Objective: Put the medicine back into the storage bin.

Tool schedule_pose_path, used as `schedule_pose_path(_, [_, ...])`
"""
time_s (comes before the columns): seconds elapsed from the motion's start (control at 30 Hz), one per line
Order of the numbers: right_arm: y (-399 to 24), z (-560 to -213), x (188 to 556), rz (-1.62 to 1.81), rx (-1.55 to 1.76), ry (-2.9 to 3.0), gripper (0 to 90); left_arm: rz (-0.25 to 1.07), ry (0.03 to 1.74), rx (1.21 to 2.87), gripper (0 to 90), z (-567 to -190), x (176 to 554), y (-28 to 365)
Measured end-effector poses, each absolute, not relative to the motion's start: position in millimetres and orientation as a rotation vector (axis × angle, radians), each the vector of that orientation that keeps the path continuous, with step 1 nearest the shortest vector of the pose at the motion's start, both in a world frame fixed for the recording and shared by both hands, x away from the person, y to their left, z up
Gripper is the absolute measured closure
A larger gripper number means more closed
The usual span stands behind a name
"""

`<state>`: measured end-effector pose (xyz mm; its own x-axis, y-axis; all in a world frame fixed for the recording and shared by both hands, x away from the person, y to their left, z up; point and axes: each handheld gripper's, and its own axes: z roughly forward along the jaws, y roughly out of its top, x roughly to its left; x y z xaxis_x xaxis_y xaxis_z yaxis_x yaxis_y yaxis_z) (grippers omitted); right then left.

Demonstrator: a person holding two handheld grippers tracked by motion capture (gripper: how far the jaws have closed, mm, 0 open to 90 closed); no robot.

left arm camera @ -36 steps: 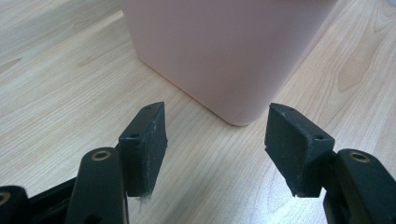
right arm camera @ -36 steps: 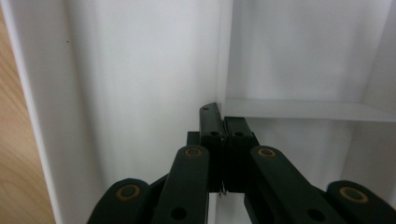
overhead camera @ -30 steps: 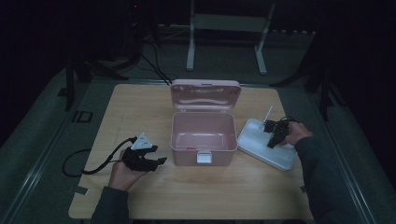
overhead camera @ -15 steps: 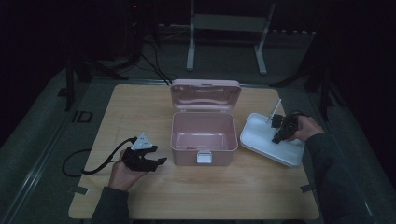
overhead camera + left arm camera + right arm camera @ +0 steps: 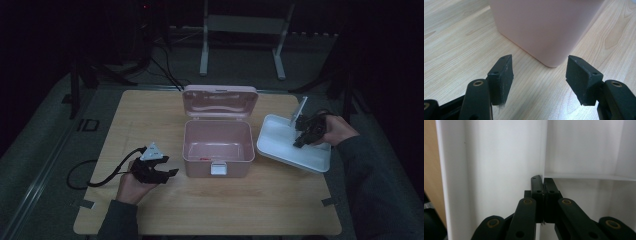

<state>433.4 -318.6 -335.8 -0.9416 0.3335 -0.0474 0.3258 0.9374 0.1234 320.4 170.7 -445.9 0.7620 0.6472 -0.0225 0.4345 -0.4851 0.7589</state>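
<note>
High view, my right hand-held gripper (image 5: 301, 134) clamped on the white divided tray's (image 5: 280, 145) partition wall, tray right of the open pink box (image 5: 217, 142), left hand-held gripper (image 5: 167, 170) open on the desk (image 5: 240, 200).

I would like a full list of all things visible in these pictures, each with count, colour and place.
Storage box: one, pink, table centre, lid open and leaning back.
Divided tray: one, white, right of the box, tilted, held by its inner wall.
Table: one, light wood.
Metal stand: one, grey, on the floor behind the table.
Left claw: one, black, open, beside the box.
Right claw: one, black, shut on the divided tray.
</note>
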Motion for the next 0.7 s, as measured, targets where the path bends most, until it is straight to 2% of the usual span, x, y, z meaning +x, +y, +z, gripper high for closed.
schedule_pose_path(0.3, [-294,-327,430,0.171,0.406,3.037,89.5,0.345,0.81,2.15,38.5,-445,320,173])
schedule_pose_path(0.7, [-291,-313,422,0.169,0.33,3.099,89.6,0.331,0.777,2.151,39.4,-445,321,166])
